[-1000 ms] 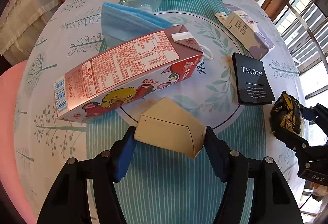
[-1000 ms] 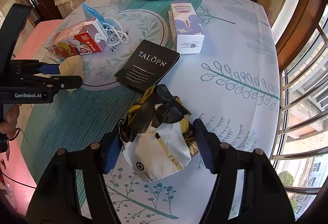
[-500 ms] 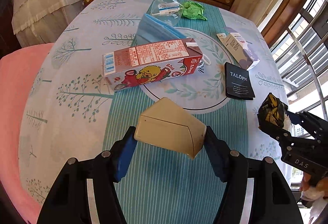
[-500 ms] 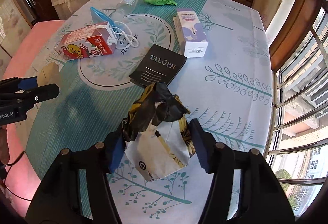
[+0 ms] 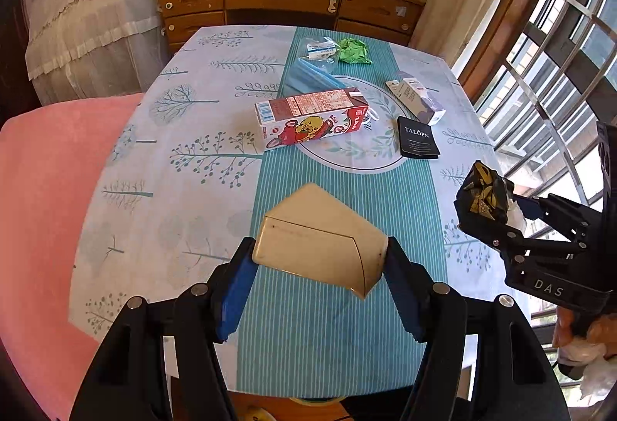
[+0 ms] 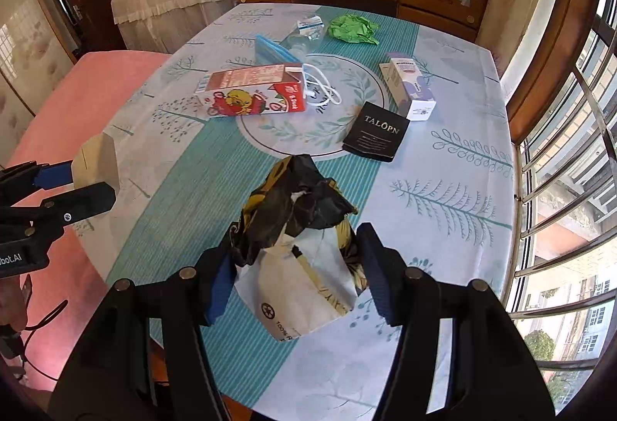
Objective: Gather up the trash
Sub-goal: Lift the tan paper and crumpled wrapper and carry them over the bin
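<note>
My left gripper (image 5: 320, 253) is shut on a cream-coloured box (image 5: 316, 236), held in the air over the table's near edge; the box fills the gap between the blue pads. The right gripper (image 6: 295, 247) is shut on a crumpled black, yellow and white paper bag (image 6: 297, 213), also lifted off the cloth. In the left wrist view that bag (image 5: 482, 189) hangs at the right. More trash lies further back: a red milk carton (image 5: 312, 118) on its side, a blue face mask (image 5: 308, 78), green crumpled paper (image 5: 353, 51), a purple-white box (image 5: 418, 101) and a black packet (image 5: 418, 137).
The table (image 5: 173, 151) wears a pale cloth with a teal striped runner. A clear plastic bag (image 5: 320, 51) lies beside the green paper. A pink seat (image 5: 50, 189) stands at the left, a wooden dresser (image 5: 289, 0) behind, and a barred window (image 6: 559, 151) at the right.
Both grippers have risen and drawn back from the table with their loads, so the table things look smaller and farther. The right jaws have narrowed a little on the bag.
</note>
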A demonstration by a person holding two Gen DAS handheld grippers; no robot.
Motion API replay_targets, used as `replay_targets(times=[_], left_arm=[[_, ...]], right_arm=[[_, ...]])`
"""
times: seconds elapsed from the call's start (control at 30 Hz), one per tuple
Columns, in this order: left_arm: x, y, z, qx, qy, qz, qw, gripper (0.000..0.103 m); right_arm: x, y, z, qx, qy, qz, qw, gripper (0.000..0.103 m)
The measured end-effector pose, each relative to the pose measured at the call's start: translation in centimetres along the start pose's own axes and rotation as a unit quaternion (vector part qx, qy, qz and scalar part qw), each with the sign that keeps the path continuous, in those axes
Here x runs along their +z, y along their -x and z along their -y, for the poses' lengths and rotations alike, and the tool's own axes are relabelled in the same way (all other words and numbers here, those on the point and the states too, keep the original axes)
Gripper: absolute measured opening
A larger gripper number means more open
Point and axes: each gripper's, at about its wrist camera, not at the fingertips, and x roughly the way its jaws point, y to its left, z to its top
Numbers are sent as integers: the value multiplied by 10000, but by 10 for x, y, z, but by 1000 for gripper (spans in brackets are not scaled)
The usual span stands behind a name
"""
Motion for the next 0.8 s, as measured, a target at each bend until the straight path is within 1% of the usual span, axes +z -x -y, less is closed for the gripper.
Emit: replay_targets(times=[0.17,0.27,0.37,0.43,0.53,0.63,0.8], left_arm=[[-30,53,-17,-166,-376,194,9990,65],[-51,84,-32,-260,-606,290,9974,65],[-74,110,-52,-392,-700,399,9960,65],[-92,123,-65,-469,-708,444,9954,65],[-118,134,-83,-580,-733,403,9948,65],[-144,137,-95,-624,-838,319,9940,65],[-180,136,-102,-755,-1030,196,9916,65]], right_arm=[[-33,33,-47,-119,-185,196,9996,56],[-59,52,-77,-230,-462,261,9983,56],[-87,66,-106,-244,-739,227,9967,56],[-106,74,-128,-330,-729,249,9965,56],[-135,86,-156,-442,-818,318,9952,56],[-164,94,-178,-532,-945,299,9937,56],[-202,103,-204,-658,-972,178,9929,56]])
